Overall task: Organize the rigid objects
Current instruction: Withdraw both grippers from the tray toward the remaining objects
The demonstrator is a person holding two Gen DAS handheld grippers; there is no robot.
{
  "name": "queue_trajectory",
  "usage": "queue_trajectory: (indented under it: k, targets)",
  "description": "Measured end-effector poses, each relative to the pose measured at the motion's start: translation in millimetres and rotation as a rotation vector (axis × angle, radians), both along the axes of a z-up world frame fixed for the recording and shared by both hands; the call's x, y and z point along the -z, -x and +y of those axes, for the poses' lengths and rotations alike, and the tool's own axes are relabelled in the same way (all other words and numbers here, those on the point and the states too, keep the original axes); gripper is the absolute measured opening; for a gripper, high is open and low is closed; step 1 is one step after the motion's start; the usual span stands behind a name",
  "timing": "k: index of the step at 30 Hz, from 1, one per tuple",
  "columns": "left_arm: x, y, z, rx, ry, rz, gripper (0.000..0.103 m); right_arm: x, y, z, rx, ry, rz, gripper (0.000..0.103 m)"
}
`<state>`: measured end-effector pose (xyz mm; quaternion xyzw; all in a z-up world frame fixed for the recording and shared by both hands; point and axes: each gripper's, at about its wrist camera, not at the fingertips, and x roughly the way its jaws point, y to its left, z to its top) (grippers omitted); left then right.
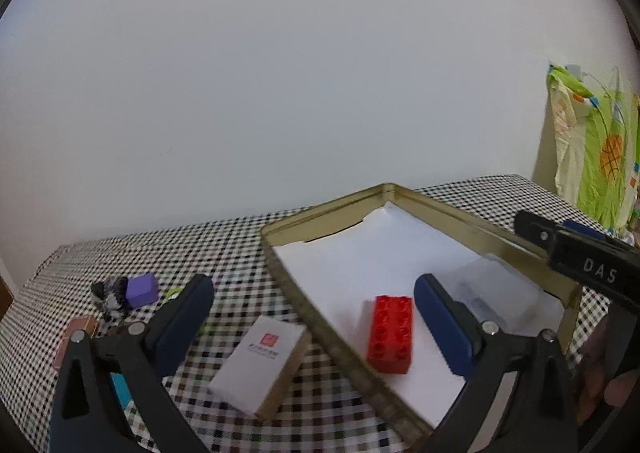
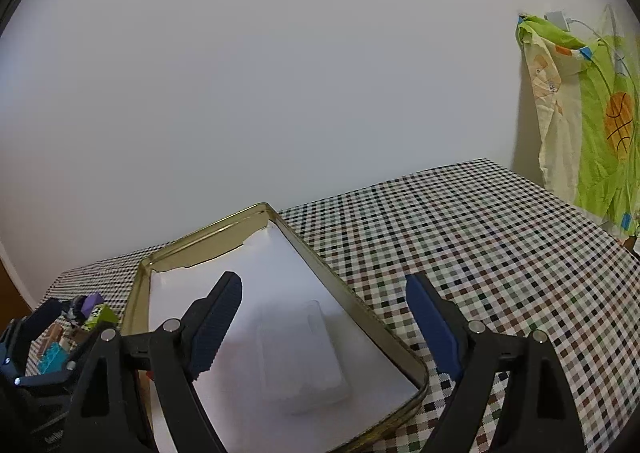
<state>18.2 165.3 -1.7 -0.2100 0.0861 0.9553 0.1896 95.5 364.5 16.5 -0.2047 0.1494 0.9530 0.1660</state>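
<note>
Both grippers, left (image 1: pixel 314 327) and right (image 2: pixel 322 323), hover with jaws spread, empty. Red brick (image 1: pixel 390 333) and clear case (image 2: pixel 302 357) lie inside tin tray (image 1: pixel 320 209); white box (image 1: pixel 258 365) outside risks snagging its rim.

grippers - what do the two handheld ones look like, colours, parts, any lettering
Both are black plastic scissor-style frames with silver pivot rivets. The left gripper and right gripper each carry two dark blue fingers with ribbed pads. Seen from the left wrist view, the right one's body bears white lettering "DAS". No cables or sleeves show.
</note>
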Motion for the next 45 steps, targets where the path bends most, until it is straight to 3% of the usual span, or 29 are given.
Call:
queue_trajectory:
  k: [4, 17, 45]
  targets:
    - [5.1, 7.7, -12.5, -0.029, -0.021, -0.045, 0.102, 0.6, 0.8, -1.0, 0.021, -0.005, 0.012, 0.086]
    - [10.1, 7.5, -35.4, -0.069, -0.034, -0.052, 0.102, -6.6, -11.1, -16.8, 0.106, -0.056, 0.053, 0.086]
    - [13.7, 16.1, -74.2, -0.113, -0.045, -0.086, 0.102, -10.1, -18.2, -101.0, 0.027, -0.112, 0.089, 0.086]
